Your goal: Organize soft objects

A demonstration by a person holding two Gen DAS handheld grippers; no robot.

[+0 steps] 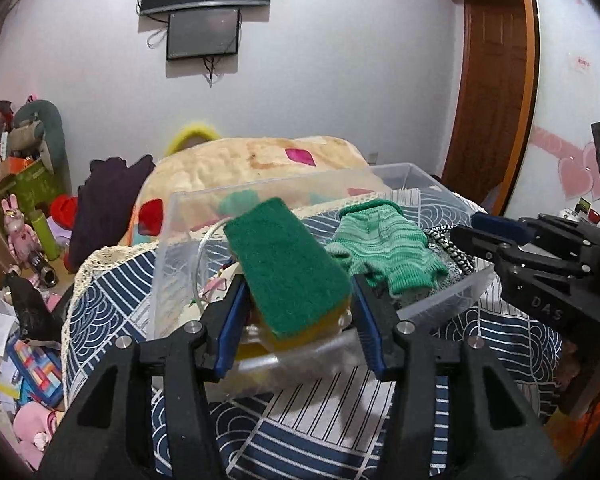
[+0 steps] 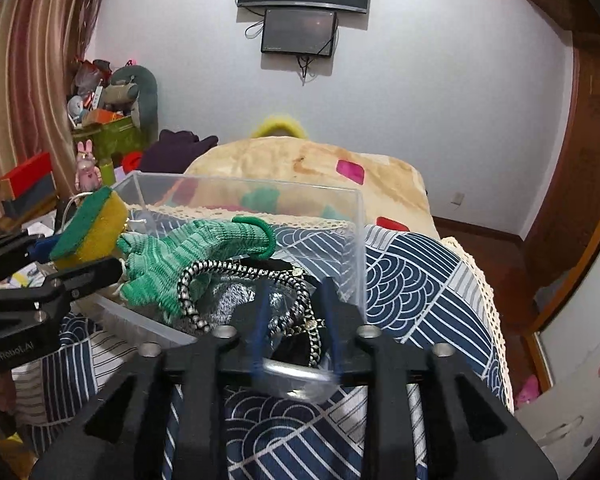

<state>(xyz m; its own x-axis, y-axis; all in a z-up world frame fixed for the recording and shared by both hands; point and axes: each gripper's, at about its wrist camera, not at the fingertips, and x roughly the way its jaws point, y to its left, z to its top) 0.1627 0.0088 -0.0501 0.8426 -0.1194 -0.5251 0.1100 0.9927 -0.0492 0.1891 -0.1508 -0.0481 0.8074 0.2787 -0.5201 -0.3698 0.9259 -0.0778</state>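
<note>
A clear plastic bin (image 1: 168,248) (image 2: 352,240) stands on a blue patterned cloth. My left gripper (image 1: 296,284) is shut on a green-and-yellow sponge (image 1: 288,264), held over the bin's near left part; the sponge also shows in the right wrist view (image 2: 96,228). A green knit glove (image 1: 384,244) (image 2: 188,256) and a black-and-white braided cord (image 2: 220,272) lie in the bin. My right gripper (image 2: 296,292) is open, its fingers straddling the bin's near corner; it shows at the right of the left wrist view (image 1: 480,236).
A cream blanket (image 1: 260,160) is piled behind the bin. Toys, boxes and papers (image 1: 20,240) clutter the floor at left. A wooden door (image 1: 496,100) is at right and screens (image 2: 300,32) hang on the wall.
</note>
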